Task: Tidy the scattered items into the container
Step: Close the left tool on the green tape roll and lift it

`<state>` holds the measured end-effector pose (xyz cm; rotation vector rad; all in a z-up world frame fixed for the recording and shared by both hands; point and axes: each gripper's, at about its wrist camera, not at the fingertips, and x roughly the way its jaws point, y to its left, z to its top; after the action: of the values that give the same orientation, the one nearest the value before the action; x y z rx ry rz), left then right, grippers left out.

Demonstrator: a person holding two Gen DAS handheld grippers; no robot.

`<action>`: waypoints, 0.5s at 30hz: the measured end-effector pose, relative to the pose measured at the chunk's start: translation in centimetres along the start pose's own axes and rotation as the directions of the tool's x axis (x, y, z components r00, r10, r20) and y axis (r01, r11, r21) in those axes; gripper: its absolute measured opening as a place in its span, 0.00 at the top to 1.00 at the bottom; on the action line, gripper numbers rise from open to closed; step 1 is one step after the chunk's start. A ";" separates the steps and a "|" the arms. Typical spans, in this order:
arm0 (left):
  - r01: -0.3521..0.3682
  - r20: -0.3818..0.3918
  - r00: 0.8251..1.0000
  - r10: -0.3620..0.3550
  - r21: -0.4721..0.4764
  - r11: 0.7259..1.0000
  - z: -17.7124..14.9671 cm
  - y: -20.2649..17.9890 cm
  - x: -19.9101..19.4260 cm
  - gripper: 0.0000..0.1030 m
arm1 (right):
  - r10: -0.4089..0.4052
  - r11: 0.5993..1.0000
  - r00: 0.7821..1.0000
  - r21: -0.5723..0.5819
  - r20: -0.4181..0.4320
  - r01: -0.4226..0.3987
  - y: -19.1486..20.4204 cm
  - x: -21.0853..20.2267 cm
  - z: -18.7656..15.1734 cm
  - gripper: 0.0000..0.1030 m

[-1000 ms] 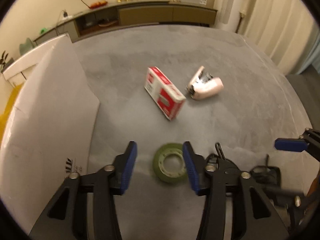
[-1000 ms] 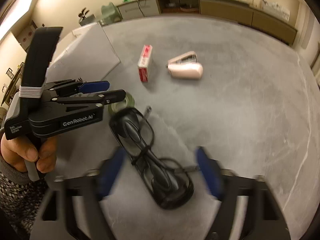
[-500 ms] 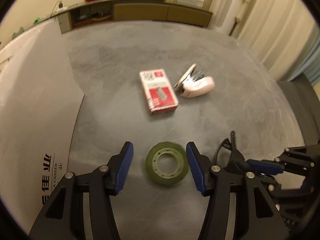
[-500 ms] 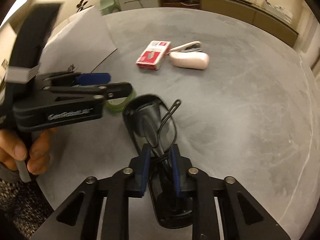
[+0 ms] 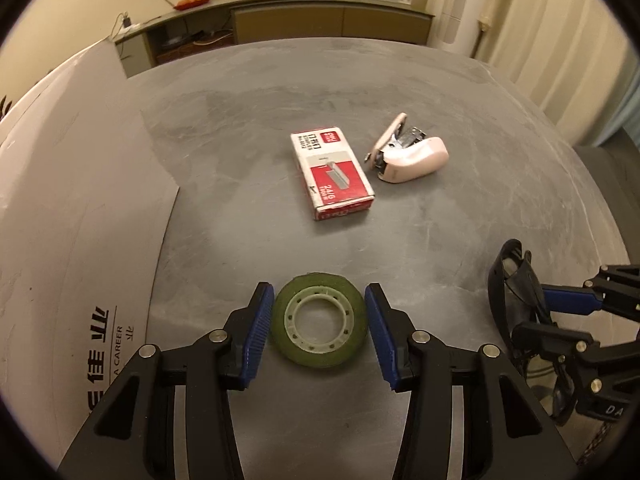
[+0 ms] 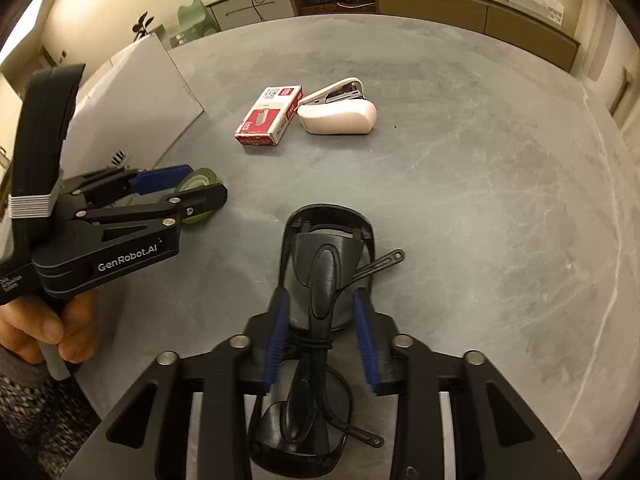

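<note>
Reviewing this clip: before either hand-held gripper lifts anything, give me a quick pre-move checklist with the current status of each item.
1. Tape roll centred between the left hand-held gripper fingers: ok.
2. Left pads touching the roll: not ok; jaws open, slim gaps on both sides.
3. Sunglasses between the right hand-held gripper fingers: ok, folded pair sits in the gap.
4. Right grip firm enough to lift: cannot tell; pads look close to the frame, contact unclear.
5. The two grippers apart from each other: ok in both views.
6. White box open to receive items: cannot tell; only a white panel shows.
</note>
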<state>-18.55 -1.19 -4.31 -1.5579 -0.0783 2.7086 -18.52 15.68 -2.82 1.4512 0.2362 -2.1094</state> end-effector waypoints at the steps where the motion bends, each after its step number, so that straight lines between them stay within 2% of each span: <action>1: -0.001 0.003 1.000 0.001 -0.002 1.000 0.0 0.0 -0.1 0.52 | -0.011 1.000 1.000 -0.011 0.003 0.011 0.2 0.1 0.0 0.65; 3: -0.005 0.012 1.000 0.005 0.001 1.000 0.1 0.0 -0.4 0.52 | -0.036 0.999 0.999 -0.036 0.007 0.036 0.8 0.2 -0.1 0.69; 4: -0.007 0.017 1.000 0.006 0.002 1.000 0.2 0.0 -0.6 0.52 | -0.035 0.999 0.999 -0.038 0.006 0.035 0.9 0.2 -0.2 0.83; 5: -0.009 0.023 1.000 0.009 0.004 1.000 0.3 -0.1 -0.9 0.52 | -0.035 0.999 0.999 -0.039 0.008 0.035 1.1 0.2 -0.2 0.86; 15: -0.010 0.086 0.996 0.011 -0.014 1.000 0.8 0.9 -3.8 0.52 | -0.042 0.998 0.996 -0.032 0.084 0.045 1.5 -1.8 0.3 0.87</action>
<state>-17.35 -2.26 -0.64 -1.4480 -0.0895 2.7887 -17.47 14.96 -0.80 1.3475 0.2722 -2.1849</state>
